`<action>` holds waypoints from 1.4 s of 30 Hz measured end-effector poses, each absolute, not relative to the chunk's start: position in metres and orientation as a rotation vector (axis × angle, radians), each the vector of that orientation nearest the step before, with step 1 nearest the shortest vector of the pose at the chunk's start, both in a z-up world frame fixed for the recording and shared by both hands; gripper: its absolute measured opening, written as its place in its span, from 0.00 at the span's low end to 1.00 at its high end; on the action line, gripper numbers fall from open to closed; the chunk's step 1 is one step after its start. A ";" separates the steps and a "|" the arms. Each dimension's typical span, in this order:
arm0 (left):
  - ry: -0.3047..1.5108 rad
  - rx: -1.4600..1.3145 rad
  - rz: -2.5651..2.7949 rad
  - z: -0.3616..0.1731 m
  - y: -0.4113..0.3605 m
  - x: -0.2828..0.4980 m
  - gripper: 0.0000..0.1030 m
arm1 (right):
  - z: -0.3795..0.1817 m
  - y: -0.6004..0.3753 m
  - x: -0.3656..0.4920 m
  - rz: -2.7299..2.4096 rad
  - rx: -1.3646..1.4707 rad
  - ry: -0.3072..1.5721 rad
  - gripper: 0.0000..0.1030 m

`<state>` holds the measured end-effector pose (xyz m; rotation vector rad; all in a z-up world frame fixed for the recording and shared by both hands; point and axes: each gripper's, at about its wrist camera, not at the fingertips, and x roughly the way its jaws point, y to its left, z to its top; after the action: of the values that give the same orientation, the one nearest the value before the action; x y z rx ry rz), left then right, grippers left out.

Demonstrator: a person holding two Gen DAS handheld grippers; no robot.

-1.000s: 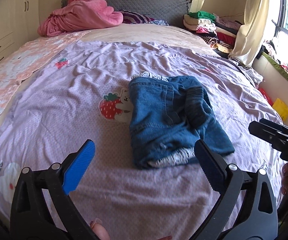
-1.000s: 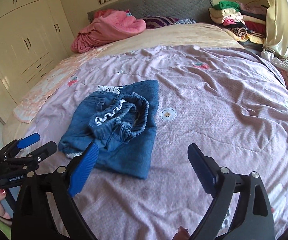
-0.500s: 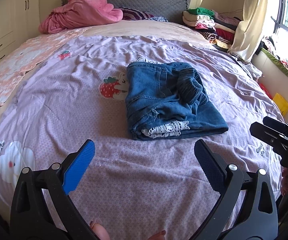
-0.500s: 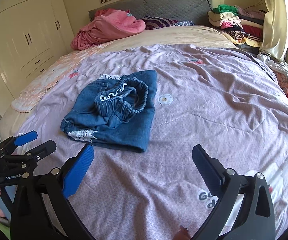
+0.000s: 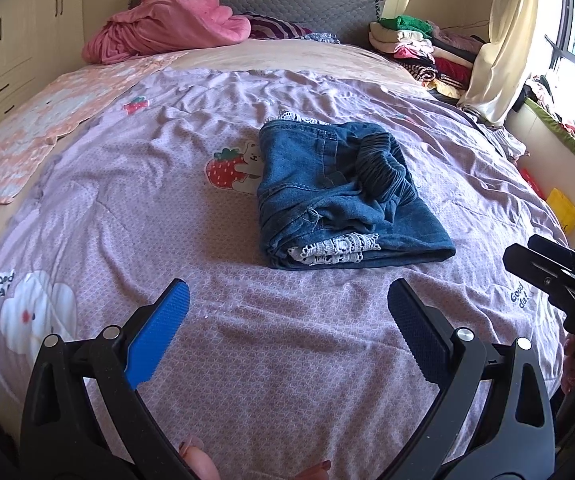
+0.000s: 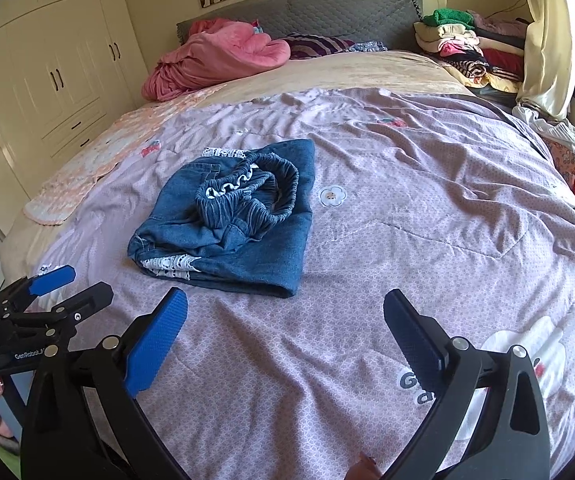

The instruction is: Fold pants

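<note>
The blue denim pants (image 5: 339,196) lie folded into a compact bundle on the purple bedspread (image 5: 167,200), with white lace trim at the near edge and the elastic waistband bunched on top. They also show in the right wrist view (image 6: 231,216). My left gripper (image 5: 287,316) is open and empty, held back from the pants above the bedspread. My right gripper (image 6: 285,324) is open and empty, also short of the pants. The right gripper appears at the right edge of the left wrist view (image 5: 559,276), and the left gripper at the left edge of the right wrist view (image 6: 47,300).
A pink blanket (image 5: 167,36) lies heaped at the grey headboard (image 5: 307,4). A stack of folded clothes (image 5: 419,48) stands at the far right by a cream curtain (image 5: 499,40). White wardrobes (image 6: 47,76) line the left wall. A pink patterned sheet (image 5: 47,120) covers the bed's left side.
Both grippers have pulled back from the pants toward the foot of the bed. The pants lie unmoved and look farther away.
</note>
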<state>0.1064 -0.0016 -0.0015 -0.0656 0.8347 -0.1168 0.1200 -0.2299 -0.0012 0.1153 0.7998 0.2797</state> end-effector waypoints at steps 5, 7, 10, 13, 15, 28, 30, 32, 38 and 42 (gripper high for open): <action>0.834 -0.067 -0.118 -0.001 -0.001 0.106 0.90 | -0.001 -0.229 0.119 0.282 0.112 0.805 0.95; 0.833 -0.067 -0.117 -0.001 -0.001 0.106 0.90 | 0.000 -0.228 0.117 0.283 0.112 0.806 0.95; 0.835 -0.063 -0.115 -0.001 -0.001 0.106 0.91 | 0.001 -0.227 0.116 0.281 0.111 0.806 0.95; 0.835 -0.061 -0.114 -0.001 0.000 0.105 0.91 | 0.000 -0.228 0.117 0.283 0.112 0.806 0.95; 0.837 -0.061 -0.113 -0.001 -0.001 0.106 0.90 | 0.000 -0.228 0.116 0.282 0.112 0.807 0.95; 0.846 -0.053 -0.103 -0.001 0.000 0.103 0.91 | -0.001 -0.225 0.113 0.285 0.118 0.808 0.95; 0.847 -0.050 -0.102 -0.001 -0.001 0.104 0.91 | -0.001 -0.225 0.113 0.285 0.119 0.808 0.95; 0.848 -0.051 -0.102 -0.001 -0.001 0.104 0.91 | 0.000 -0.224 0.112 0.281 0.120 0.807 0.95; 0.852 -0.048 -0.096 -0.001 -0.001 0.103 0.91 | 0.000 -0.225 0.110 0.280 0.121 0.808 0.95; 0.854 -0.048 -0.096 -0.002 -0.001 0.103 0.91 | 0.000 -0.226 0.110 0.276 0.122 0.808 0.95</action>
<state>0.1032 -0.0009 -0.0018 -0.0476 0.8544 -0.0962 0.1103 -0.2255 0.0002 0.1224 0.8084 0.2762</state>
